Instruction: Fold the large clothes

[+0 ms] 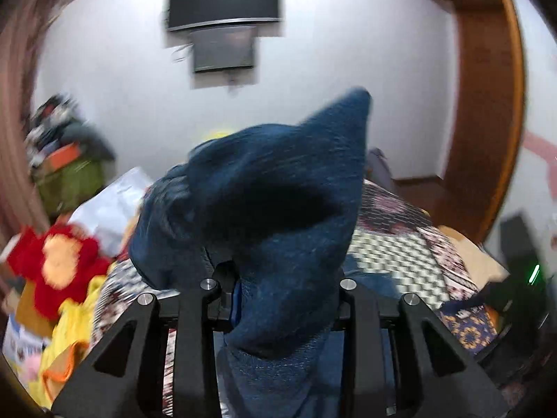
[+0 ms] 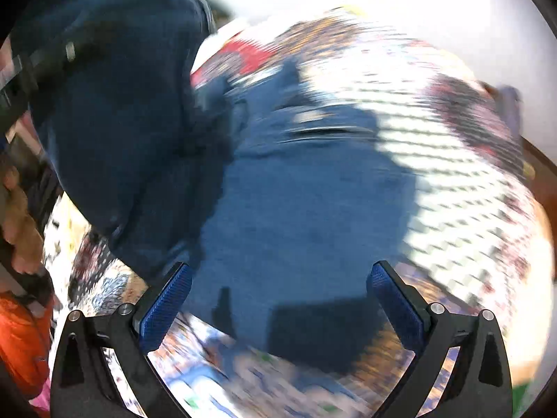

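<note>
A dark blue garment [image 1: 264, 188] is bunched up in my left gripper [image 1: 278, 289], which is shut on it and holds it lifted above the patterned bedspread [image 1: 400, 244]. The cloth hides the fingertips. In the right wrist view the same blue garment [image 2: 296, 202] partly lies spread on the bedspread [image 2: 452, 174], and its lifted part [image 2: 122, 122] hangs at the upper left with the left gripper [image 2: 41, 59] behind it. My right gripper [image 2: 278, 299] is open and empty just above the spread cloth. The view is blurred.
A pile of red and yellow clothes [image 1: 59, 271] lies at the bed's left side. A green bin with clutter [image 1: 69, 177] stands by the wall. Two wall screens [image 1: 224, 0] hang ahead. A wooden door frame [image 1: 487, 104] is at right. Orange fabric [image 2: 21, 341] is at left.
</note>
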Action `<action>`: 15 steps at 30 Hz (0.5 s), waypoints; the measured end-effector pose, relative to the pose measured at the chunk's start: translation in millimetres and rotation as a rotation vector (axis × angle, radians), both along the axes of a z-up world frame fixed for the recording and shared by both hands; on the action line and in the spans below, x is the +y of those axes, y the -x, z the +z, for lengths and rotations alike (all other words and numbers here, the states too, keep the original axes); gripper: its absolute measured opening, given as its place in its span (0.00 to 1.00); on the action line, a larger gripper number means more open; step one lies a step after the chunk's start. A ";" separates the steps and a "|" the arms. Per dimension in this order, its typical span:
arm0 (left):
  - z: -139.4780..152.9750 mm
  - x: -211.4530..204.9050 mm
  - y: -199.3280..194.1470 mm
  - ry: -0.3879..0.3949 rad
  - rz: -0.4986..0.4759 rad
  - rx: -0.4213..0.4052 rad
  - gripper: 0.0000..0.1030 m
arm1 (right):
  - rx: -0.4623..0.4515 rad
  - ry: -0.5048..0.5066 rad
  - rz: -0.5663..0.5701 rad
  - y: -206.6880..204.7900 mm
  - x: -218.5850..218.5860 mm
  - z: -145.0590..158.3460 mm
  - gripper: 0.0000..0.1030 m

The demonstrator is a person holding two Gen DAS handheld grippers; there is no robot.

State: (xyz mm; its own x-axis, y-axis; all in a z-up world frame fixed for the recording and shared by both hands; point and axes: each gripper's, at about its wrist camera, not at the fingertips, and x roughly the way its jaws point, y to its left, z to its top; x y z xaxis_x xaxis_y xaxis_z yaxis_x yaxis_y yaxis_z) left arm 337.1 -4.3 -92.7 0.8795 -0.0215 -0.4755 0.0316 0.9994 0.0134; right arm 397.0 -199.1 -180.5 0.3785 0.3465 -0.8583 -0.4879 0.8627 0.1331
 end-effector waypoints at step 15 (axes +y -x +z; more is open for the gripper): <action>-101.6 -135.3 12.9 -0.248 -0.460 0.348 0.30 | -0.106 -0.079 -0.350 40.6 -156.1 57.7 0.99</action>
